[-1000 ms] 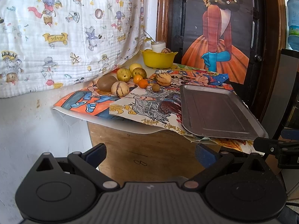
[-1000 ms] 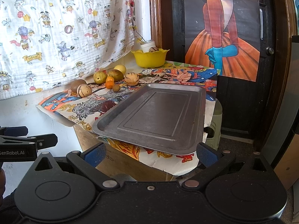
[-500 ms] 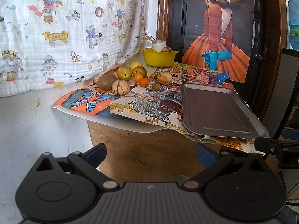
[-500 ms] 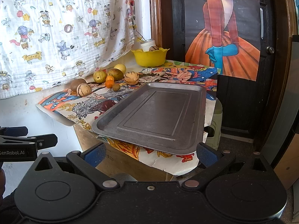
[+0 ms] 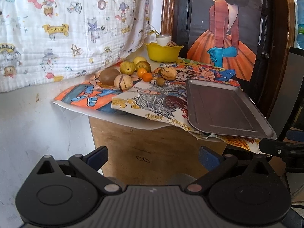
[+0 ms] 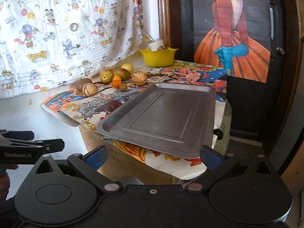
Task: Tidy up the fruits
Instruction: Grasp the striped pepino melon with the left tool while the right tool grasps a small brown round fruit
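Several loose fruits lie in a cluster on a poster-covered table: a striped pale melon [image 5: 123,82] [image 6: 89,89], a brown fruit [image 5: 107,75], yellow-green guavas [image 5: 127,67] [image 6: 106,76], two small oranges [image 5: 147,77] [image 6: 116,83] and another striped fruit [image 5: 168,73] [image 6: 139,77]. An empty grey metal tray [image 5: 224,110] [image 6: 163,117] rests at the table's near right, overhanging the edge. My left gripper [image 5: 153,156] and right gripper [image 6: 153,154] are both open, empty, and held well short of the table.
A yellow bowl [image 5: 163,52] [image 6: 158,57] holding a striped fruit and a white cup stands at the table's back. A printed white cloth [image 5: 66,28] hangs on the left wall. A dark door with a poster [image 6: 237,38] stands behind. The table's wooden side [image 5: 144,152] faces me.
Both views have drawn slightly nearer to the table and tray; the fruits and tray have not moved, and both grippers stay open.
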